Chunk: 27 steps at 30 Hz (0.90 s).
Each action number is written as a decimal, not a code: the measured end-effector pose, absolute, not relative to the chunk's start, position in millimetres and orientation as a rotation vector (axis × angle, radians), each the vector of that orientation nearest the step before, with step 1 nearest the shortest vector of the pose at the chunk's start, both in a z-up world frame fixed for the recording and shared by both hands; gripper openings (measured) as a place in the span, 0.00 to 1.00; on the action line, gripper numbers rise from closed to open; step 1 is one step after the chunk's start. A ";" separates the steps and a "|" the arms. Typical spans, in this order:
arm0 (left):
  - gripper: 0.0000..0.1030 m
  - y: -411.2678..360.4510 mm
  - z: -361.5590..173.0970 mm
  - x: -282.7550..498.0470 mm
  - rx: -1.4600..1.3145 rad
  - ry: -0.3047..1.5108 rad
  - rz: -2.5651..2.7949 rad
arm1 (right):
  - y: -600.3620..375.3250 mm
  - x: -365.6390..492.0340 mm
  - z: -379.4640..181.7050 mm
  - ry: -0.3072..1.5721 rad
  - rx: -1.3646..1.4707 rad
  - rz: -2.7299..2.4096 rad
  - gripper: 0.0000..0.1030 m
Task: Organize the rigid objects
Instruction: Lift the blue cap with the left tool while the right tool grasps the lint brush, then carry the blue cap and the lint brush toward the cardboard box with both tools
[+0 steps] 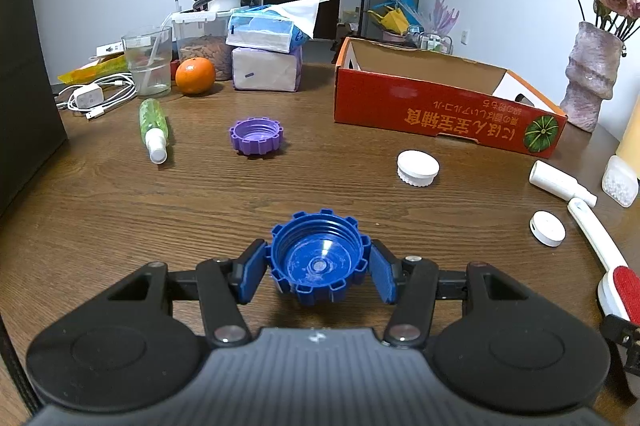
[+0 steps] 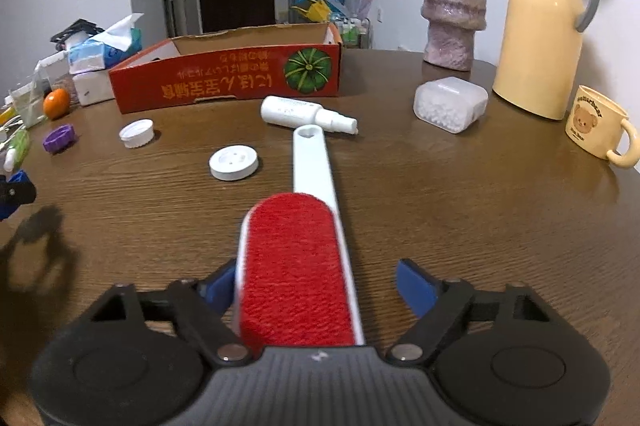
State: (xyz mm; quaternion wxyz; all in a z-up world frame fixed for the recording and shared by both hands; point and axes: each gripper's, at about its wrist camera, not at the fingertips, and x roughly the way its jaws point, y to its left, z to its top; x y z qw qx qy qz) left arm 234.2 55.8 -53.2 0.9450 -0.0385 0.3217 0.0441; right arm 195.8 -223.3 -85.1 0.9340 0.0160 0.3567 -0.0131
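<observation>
Brush work first, judged as the step in hand. Right claw (image 2: pixel 320 286) about half open around the red head of the lint brush (image 2: pixel 296 266): left pad at or very near the brush edge, right pad clearly apart from it, so no grip yet. White handle straight ahead of this claw, flat on the table (image 2: pixel 460 206), its tip almost at the white spray bottle (image 2: pixel 308 114). Better to centre the head between both pads before closing, so as not to push it sideways. Better also to press on the hard white rim, not on the soft red pile, and to lift level because of the long handle in front.

Left claw (image 1: pixel 318 272) closed on the blue cap (image 1: pixel 318 258), one pad on each side, cap mouth up. Probably next into the red cardboard box (image 1: pixel 440 110), far ahead and to the right of this claw.

Materials and shapes:
- blue cap and purple cap (image 1: pixel 256 136): hard plastic, round, toothed outside, threaded inside. Good bite for pads between the teeth.
- white cap (image 1: pixel 418 168): ribbed, ahead and right of the left claw.
- white disc (image 2: pixel 234 162): smooth, low, ahead and left of the right claw. Likely slippery at the rim.
- green spray bottle (image 1: pixel 154 128): clear, on its side, far ahead on the left. Likely to roll.
- table: dark wood grain, slightly glossy.
</observation>
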 end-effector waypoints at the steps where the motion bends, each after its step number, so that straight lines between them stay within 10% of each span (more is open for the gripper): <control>1: 0.54 55.8 -53.2 234.0 -0.078 0.655 0.090 | -223.2 194.9 -83.6 0.723 0.033 -0.016 0.54; 27: 0.54 41.9 -34.0 221.4 -0.074 0.582 0.060 | -240.2 185.8 -52.9 0.598 0.109 0.062 0.53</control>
